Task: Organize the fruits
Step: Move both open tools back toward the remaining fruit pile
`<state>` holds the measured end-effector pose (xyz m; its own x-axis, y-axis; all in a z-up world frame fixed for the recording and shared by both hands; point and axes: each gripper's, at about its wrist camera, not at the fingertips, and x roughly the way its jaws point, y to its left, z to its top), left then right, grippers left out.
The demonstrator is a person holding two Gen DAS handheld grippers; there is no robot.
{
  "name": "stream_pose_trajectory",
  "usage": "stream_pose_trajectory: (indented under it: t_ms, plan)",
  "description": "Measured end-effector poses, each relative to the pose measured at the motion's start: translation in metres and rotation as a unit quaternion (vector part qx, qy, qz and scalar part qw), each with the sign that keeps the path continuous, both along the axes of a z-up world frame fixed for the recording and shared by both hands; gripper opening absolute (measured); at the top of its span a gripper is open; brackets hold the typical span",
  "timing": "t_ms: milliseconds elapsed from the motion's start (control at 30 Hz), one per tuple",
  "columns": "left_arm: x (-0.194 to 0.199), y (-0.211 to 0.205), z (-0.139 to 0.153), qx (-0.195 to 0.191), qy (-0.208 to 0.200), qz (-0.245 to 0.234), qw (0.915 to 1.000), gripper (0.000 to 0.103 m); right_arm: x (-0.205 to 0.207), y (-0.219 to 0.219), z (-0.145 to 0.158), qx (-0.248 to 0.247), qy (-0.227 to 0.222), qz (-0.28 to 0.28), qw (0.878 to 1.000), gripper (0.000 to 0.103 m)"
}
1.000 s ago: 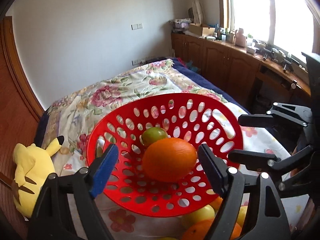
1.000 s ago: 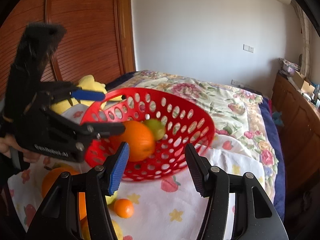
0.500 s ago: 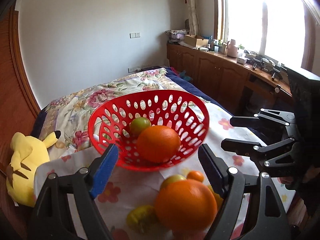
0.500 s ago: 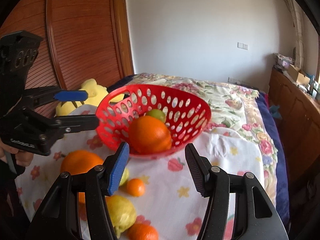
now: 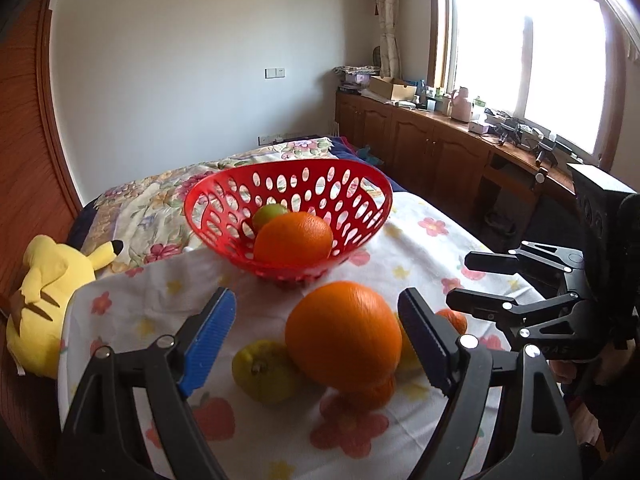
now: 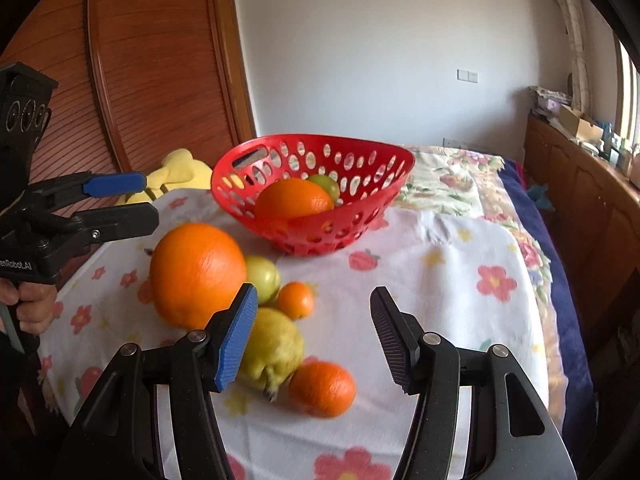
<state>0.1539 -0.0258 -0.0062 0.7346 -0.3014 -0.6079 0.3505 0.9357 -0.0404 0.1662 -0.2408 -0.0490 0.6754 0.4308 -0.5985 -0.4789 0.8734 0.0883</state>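
Your left gripper (image 5: 316, 332) hangs above the flowered cloth (image 5: 416, 236) with its jaws opening, and the big orange (image 5: 344, 334) sits in the gap between them, though neither pad presses on it. Just beside that orange, toward the blue pad, lies a yellow-green fruit (image 5: 264, 372), and a small orange (image 5: 454, 322) peeks out behind the black pad. Your right gripper (image 6: 312, 336) is parted too, roughly halfway, with nothing in its grip; only bare cloth shows between its fingertips. From that side you can see the loose fruit bunched together: the big orange (image 6: 198, 274), a pale green fruit (image 6: 262, 278) touching it, a tiny orange (image 6: 296, 300), a lumpy yellow fruit (image 6: 272, 348) partly behind the blue pad, and a mid-sized orange (image 6: 322, 388) nearest you. Beyond them, the red basket (image 6: 352, 216) stands on the cloth, holding an orange (image 6: 294, 198) and a green fruit (image 6: 326, 186) behind it. Off to the left, a yellow plush toy (image 5: 48, 292) lies by the cloth's edge. A hand (image 6: 30, 308) grips the left tool's handle at the frame's edge.
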Motion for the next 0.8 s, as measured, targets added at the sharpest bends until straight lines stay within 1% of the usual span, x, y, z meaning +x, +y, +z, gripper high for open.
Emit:
stream_pose_trajectory:
  t_ms: [133, 233, 400, 533, 667, 800]
  plan:
    - [-0.01, 0.001, -0.006, -0.004, 0.002, 0.006, 1.0, 0.084, -0.013, 0.0, -0.008, -0.003, -0.004, -0.013, 1.0, 0.061]
    - [-0.016, 0.001, -0.01, -0.009, 0.005, 0.008, 0.9999, 0.084, -0.018, -0.003, -0.013, 0.001, 0.003, -0.027, 1.0, 0.06]
    - [-0.017, -0.006, -0.014, -0.005, 0.005, 0.002, 1.0, 0.084, -0.029, -0.011, -0.023, 0.01, 0.011, -0.039, 0.999, 0.06]
    - [-0.013, -0.015, -0.017, 0.0, 0.008, -0.003, 1.0, 0.086, -0.034, -0.016, -0.029, 0.011, 0.017, -0.045, 0.999, 0.06]
    - [-0.002, -0.024, -0.026, 0.008, 0.02, -0.007, 0.9997, 0.086, -0.037, -0.019, -0.033, 0.014, 0.022, -0.044, 0.999, 0.061]
    - [0.007, -0.03, -0.031, 0.016, 0.027, -0.003, 0.9995, 0.086, -0.038, -0.016, -0.032, 0.013, 0.02, -0.04, 0.999, 0.06]
